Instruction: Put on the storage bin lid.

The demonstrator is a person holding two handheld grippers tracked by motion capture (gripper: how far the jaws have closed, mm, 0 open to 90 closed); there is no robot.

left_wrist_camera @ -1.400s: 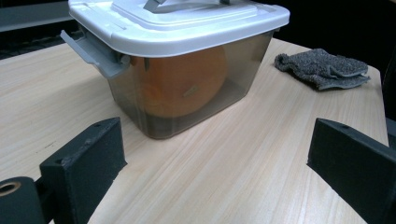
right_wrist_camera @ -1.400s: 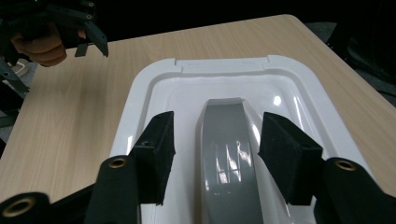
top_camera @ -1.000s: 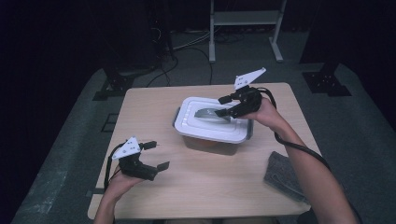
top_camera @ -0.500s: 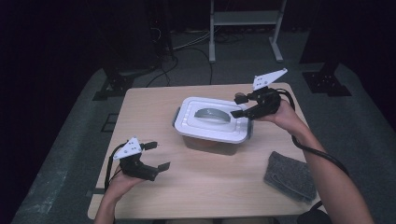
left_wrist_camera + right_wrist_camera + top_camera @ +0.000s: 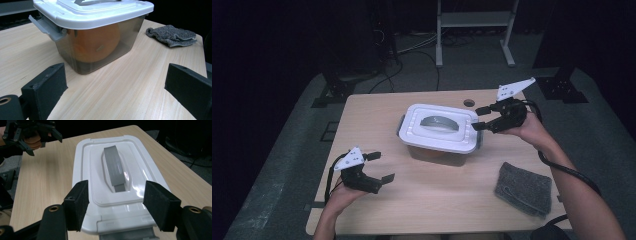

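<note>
Lidded container (image 5: 439,131), orange contents (image 5: 96,43) blurred through its wall; both grippers' fingers released.

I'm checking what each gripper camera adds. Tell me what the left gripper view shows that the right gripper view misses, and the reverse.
The left gripper view alone shows the box's clear side wall with an orange round thing inside, the grey side latch and the grey cloth. The right gripper view alone shows the lid's top with the flat grey handle and, farther off, the left gripper. Both share the white lid and the wooden table.
</note>
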